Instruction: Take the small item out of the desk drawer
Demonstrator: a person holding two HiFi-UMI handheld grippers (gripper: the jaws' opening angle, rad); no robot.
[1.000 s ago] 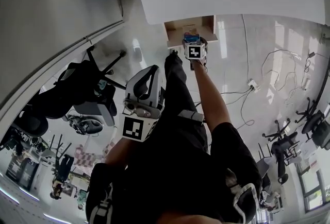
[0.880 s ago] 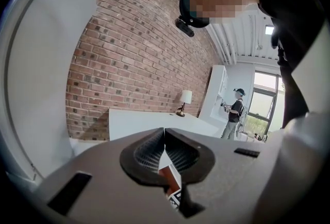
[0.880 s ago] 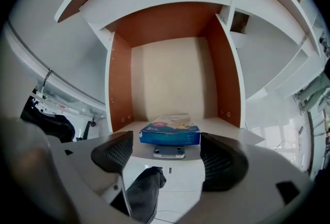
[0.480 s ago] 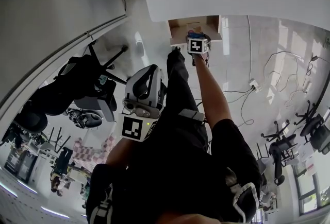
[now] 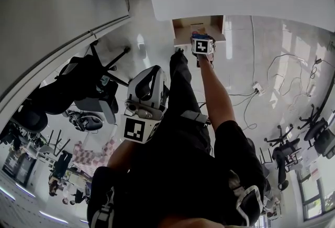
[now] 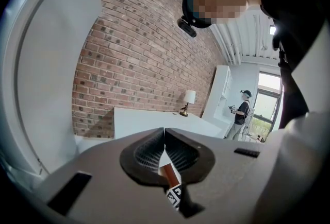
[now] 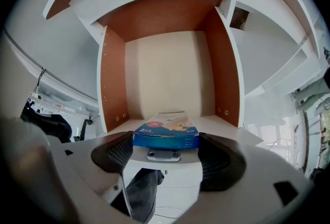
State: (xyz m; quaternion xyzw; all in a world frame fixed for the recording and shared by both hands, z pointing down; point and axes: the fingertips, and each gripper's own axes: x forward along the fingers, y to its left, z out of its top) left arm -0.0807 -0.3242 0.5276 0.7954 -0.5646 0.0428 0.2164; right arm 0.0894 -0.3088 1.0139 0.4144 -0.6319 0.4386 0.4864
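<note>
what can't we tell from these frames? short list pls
- Right gripper view: whether the right gripper pads press the blue box or only flank it; the edges meet and no squeeze is visible.
- Right gripper view: the box print is too small to read.
- Head view: the box in the drawer is mostly hidden behind the right gripper.
- Left gripper view: the brown strip under the shut left gripper is cut off by the gripper body.

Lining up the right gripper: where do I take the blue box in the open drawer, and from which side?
Take the blue box across its near end, a jaw on each long side, coming in from the front. It lies flat, pointing lengthwise into the drawer; the right gripper's open jaws flank it.
</note>
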